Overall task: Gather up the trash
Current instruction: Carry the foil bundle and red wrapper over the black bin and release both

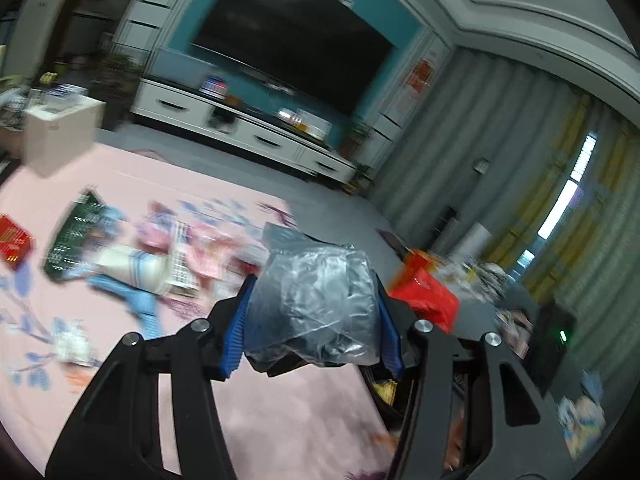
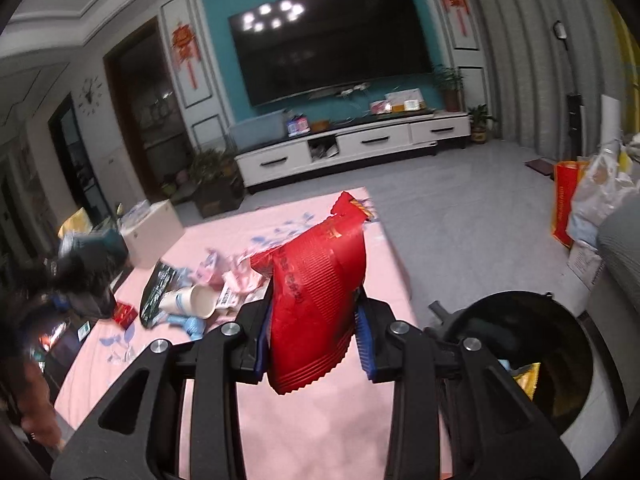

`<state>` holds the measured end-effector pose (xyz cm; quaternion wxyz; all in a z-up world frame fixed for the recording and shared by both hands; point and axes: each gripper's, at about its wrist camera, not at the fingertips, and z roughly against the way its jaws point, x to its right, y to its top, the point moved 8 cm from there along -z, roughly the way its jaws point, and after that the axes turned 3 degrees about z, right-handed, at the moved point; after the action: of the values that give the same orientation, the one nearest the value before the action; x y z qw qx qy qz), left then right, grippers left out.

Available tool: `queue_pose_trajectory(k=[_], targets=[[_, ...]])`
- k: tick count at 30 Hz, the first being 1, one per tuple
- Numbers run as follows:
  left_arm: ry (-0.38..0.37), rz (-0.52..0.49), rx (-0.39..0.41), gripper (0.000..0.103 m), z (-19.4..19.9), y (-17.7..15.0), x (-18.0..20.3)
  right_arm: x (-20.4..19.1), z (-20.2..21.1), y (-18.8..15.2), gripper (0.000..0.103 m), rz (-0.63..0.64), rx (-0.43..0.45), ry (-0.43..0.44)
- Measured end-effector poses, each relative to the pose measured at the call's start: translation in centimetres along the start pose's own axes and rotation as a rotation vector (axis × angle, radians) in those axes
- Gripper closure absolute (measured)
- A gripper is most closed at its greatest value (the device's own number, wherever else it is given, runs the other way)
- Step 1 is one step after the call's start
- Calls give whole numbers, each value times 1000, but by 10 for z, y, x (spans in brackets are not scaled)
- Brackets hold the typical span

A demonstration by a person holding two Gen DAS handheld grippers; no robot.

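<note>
Right wrist view: the right gripper [image 2: 314,344] is clenched on a red foil snack wrapper [image 2: 316,300], whose long axis runs up and away from the blue pads [image 2: 365,344], its serrated lower edge hanging below them. The black-lined trash bin [image 2: 560,360] is seen low and to the right of this gripper, just beside it, with a yellow wrapper already lying inside. The coming move is judged to turn on that relation: the wrapper must be carried rightward and downward over the bin's open mouth before being let go.

From the left wrist view, the left gripper [image 1: 316,320] is closed on a crumpled clear plastic bag [image 1: 316,304], bulging between both pads. A dark bin rim [image 1: 384,396] is glimpsed low and right of it, partly hidden by the gripper. The right hand is judged the nearer of the two to the bin.

More litter is left on the pink floral tablecloth [image 2: 320,420]: a tipped paper cup [image 2: 192,300], a green packet [image 2: 158,288] and small pink wrappers [image 2: 240,278], all well apart from the bin.
</note>
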<state>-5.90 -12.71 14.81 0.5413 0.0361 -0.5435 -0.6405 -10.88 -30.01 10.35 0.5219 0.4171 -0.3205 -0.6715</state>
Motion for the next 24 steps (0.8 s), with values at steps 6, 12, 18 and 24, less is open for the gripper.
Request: queue_pose_trajectory(k=[6, 12, 18, 24], targets=[[-60, -66, -99, 48, -29, -31, 37, 37, 19, 11, 68, -57, 49, -63], [-66, -139, -222, 48, -59, -78, 62, 77, 26, 13, 68, -120, 51, -115], [-60, -128, -227, 48, -81, -88, 83, 122, 34, 8, 68, -207, 35, -196], [-113, -120, -311, 48, -123, -121, 125, 153, 36, -3, 68, -257, 9, -214]])
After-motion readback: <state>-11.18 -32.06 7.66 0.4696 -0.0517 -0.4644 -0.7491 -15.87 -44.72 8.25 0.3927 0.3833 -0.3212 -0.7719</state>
